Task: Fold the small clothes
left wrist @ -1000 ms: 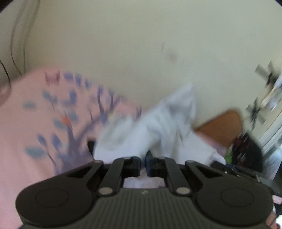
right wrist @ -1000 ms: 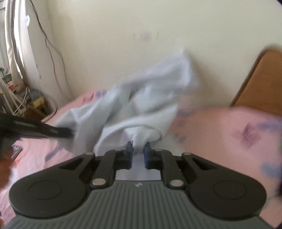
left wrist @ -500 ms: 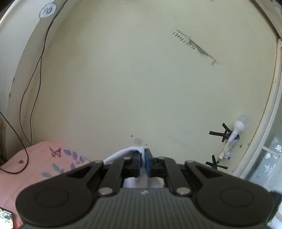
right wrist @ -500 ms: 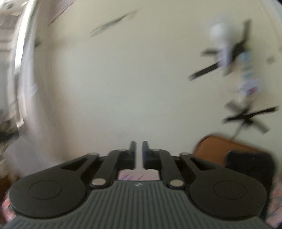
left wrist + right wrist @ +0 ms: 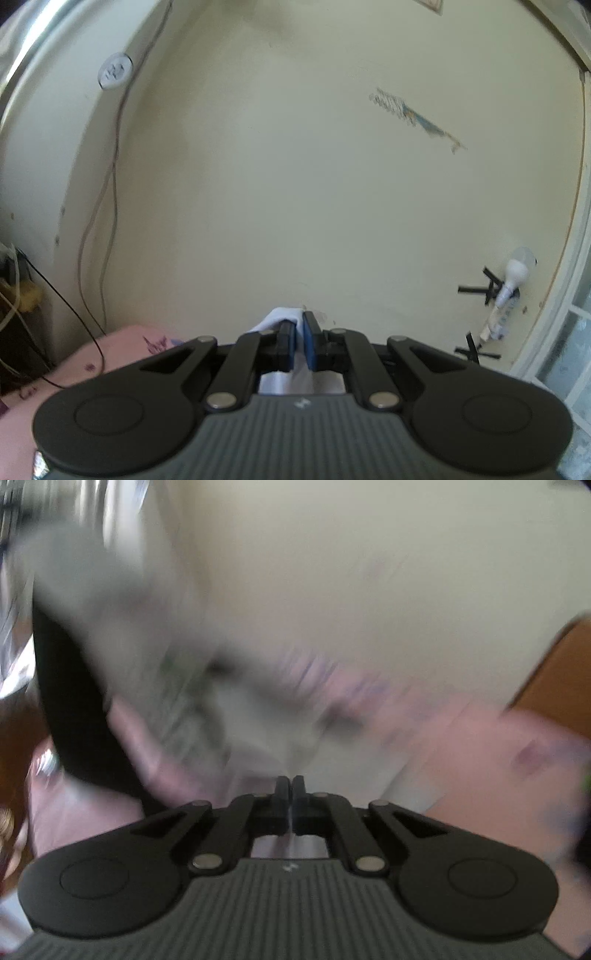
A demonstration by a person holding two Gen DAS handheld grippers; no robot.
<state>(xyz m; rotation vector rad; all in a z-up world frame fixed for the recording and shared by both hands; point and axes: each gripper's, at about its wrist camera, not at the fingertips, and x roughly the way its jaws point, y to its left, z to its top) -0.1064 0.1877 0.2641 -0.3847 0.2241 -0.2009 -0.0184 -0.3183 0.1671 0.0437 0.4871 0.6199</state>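
Observation:
My left gripper (image 5: pixel 300 325) is shut on a fold of the white garment (image 5: pixel 277 317), raised high and pointing at the wall. Only a small bunch of the cloth shows above and below its fingers. My right gripper (image 5: pixel 289 786) is shut, with a thin white strip of cloth between its fingers. The right wrist view is heavily blurred; the white garment (image 5: pixel 177 657) hangs in front of it, stretching up to the left above the pink bedsheet (image 5: pixel 480 746).
A cream wall (image 5: pixel 295 166) fills the left wrist view, with cables (image 5: pixel 107 192) at left and a taped bulb (image 5: pixel 513 277) at right. The pink bedsheet corner (image 5: pixel 122 350) lies low left. A wooden headboard (image 5: pixel 561 672) stands at right.
Both grippers lifted the garment off the bed. The left one stays raised toward the wall. The right one has swung back down toward the bed, its view now blurred with the cloth in front.

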